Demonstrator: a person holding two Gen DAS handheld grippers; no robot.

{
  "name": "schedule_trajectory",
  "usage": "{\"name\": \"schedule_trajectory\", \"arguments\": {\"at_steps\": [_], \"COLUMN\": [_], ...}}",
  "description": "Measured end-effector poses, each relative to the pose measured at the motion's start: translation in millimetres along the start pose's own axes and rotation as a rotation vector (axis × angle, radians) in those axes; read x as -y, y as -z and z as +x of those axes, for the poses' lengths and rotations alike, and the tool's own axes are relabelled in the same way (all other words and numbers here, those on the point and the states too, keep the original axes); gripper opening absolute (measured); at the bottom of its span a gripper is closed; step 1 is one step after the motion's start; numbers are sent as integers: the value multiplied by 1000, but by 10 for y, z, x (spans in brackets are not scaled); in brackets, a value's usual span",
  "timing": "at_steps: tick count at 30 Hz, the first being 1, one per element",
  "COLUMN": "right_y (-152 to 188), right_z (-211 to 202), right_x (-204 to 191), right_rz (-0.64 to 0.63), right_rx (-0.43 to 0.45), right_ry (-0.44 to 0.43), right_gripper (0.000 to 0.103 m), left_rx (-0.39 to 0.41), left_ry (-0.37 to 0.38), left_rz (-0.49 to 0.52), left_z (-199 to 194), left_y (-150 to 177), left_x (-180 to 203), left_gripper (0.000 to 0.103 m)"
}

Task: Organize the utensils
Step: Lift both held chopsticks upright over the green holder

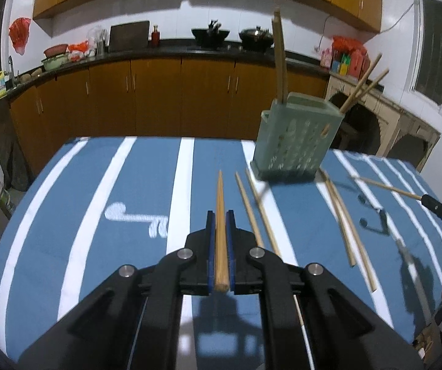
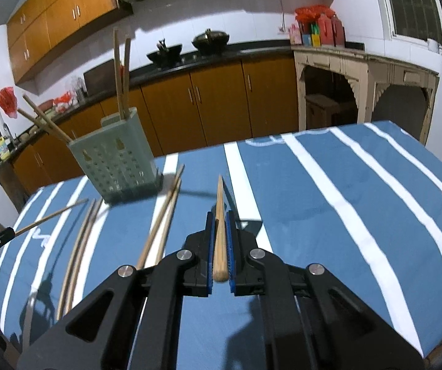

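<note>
A green perforated utensil holder (image 1: 295, 141) stands on the blue striped table (image 1: 97, 215) with several wooden chopsticks upright or leaning in it; it also shows in the right wrist view (image 2: 119, 166). My left gripper (image 1: 220, 215) is shut on a wooden chopstick (image 1: 220, 231) that points forward above the table. My right gripper (image 2: 220, 215) is shut on another wooden chopstick (image 2: 220, 234). Loose chopsticks (image 1: 256, 212) lie on the cloth near the holder, and more (image 1: 347, 225) to its right. The right gripper also shows at the left view's right edge (image 1: 421, 198), holding its chopstick (image 1: 387, 187).
Wooden kitchen cabinets and a dark counter (image 1: 159, 52) with woks and bottles run behind the table. A pale side table (image 2: 366, 71) stands at the right. The table's far edge (image 1: 159, 137) is just beyond the holder.
</note>
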State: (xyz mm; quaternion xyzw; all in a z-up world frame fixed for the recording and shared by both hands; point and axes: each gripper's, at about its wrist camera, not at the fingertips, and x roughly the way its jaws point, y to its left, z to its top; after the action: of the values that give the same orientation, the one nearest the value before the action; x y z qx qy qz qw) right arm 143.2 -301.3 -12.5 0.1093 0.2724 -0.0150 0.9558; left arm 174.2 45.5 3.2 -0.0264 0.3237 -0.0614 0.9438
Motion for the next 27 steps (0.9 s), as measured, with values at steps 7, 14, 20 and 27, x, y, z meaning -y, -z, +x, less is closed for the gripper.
{"name": "schedule_trajectory", "arguments": {"at_steps": [7,14,20,27], "right_y": [-103,-177,-240,-460], "right_z": [-99,-166,-222,-294], "right_x": [-21,-59,-116,-223], "right_rz": [9,10,4,-22], "right_rx": [40,72,100,156], "right_ry": [-25,-42,-57,-85], "right_gripper": [8,8,8,8], "left_rx": [83,132,151,204], "left_ry": [30,49,57,54], "left_rz": [-36,-71,-75,-43], "left_z": [-185,-291,-338,-457], "left_y": [-162,-266,-327,-531], "left_x": [-2,-22,-11,49], "left_gripper": [8,8,8,8]}}
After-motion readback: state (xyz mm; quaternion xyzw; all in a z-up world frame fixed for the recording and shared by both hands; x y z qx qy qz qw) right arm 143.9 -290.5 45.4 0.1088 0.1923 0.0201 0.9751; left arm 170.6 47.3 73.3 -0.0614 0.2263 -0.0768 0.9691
